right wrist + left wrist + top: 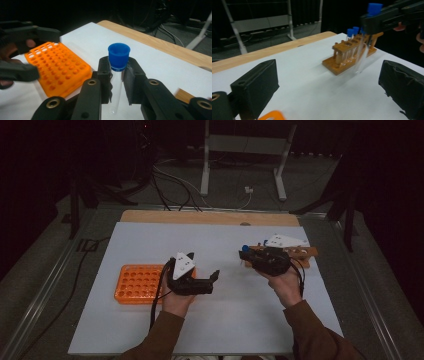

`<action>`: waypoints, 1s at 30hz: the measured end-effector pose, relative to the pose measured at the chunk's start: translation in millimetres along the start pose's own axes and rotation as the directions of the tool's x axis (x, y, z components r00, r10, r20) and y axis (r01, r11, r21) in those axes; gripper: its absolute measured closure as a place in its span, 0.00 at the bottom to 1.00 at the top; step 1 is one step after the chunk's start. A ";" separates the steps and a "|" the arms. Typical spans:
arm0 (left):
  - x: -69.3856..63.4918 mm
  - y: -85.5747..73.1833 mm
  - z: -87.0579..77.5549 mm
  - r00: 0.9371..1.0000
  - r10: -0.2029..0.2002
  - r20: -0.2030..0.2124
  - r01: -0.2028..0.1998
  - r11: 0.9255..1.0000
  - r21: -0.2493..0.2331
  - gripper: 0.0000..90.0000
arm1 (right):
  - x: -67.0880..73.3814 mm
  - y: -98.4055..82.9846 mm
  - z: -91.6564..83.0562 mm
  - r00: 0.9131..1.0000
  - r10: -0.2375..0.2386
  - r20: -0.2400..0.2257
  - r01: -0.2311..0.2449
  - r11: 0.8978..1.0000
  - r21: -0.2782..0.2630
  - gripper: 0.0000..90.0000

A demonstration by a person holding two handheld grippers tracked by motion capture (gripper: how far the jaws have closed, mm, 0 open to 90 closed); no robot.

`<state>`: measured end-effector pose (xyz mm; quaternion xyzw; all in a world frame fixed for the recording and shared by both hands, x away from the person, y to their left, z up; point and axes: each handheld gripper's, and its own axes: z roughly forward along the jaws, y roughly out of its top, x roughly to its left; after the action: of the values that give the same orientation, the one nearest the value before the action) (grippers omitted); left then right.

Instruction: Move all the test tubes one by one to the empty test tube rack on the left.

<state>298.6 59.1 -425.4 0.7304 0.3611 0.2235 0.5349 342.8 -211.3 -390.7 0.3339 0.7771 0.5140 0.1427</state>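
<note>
My right gripper (117, 75) is shut on a clear test tube with a blue cap (118, 56), which stands upright between the pads just below the cap. In the high view the right gripper (246, 257) holds the tube (245, 248) above the white mat, just left of a wooden tube rack (302, 253). The wooden rack (347, 56) holds other blue-capped tubes (350, 32). My left gripper (210, 279) is open with nothing between its pads (257, 85), and it points right toward the held tube (362, 57). An orange tube rack (137, 282) lies at its left.
A white mat (215, 320) covers the table, with a strip of bare wood (200, 217) along the far edge. The orange rack (57, 67) has several holes without tubes. Beyond the table stand a metal frame (240, 150) and floor cables (175, 185).
</note>
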 end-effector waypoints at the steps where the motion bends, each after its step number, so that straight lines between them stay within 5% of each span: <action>1: -1.9 0.4 3.1 1.000 -0.003 0.006 0.003 1.000 0.003 0.05 | 2.4 1.5 2.1 1.000 -0.004 -0.006 0.004 1.000 0.001 0.85; 10: -14.3 1.5 17.8 0.999 0.030 0.031 -0.031 0.999 0.022 0.20 | 18.4 5.8 16.8 0.998 -0.012 -0.060 0.013 1.000 0.015 0.85; 16: -16.7 1.3 23.8 0.996 0.038 0.077 -0.039 0.999 0.021 0.55 | 27.7 6.6 22.8 0.996 -0.023 -0.089 0.025 1.000 0.019 0.85; 20: -17.1 1.0 26.5 0.992 0.037 0.118 -0.041 0.999 0.028 0.70 | 34.2 8.9 25.1 0.994 -0.038 -0.107 0.040 0.999 0.017 0.85; 26: -16.7 0.8 26.5 0.990 0.035 0.137 -0.038 0.999 0.019 0.86 | 37.7 9.1 25.8 0.992 -0.047 -0.115 0.050 0.999 0.020 0.85; 30: -14.9 0.8 25.9 0.988 0.025 0.150 -0.027 1.000 0.012 0.87 | 37.5 9.5 24.9 0.991 -0.046 -0.122 0.049 0.999 0.016 0.84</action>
<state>307.8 31.5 -432.3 0.7535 0.3117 0.1726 0.5526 332.8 -166.5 -388.4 0.2847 0.7970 0.5223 0.1041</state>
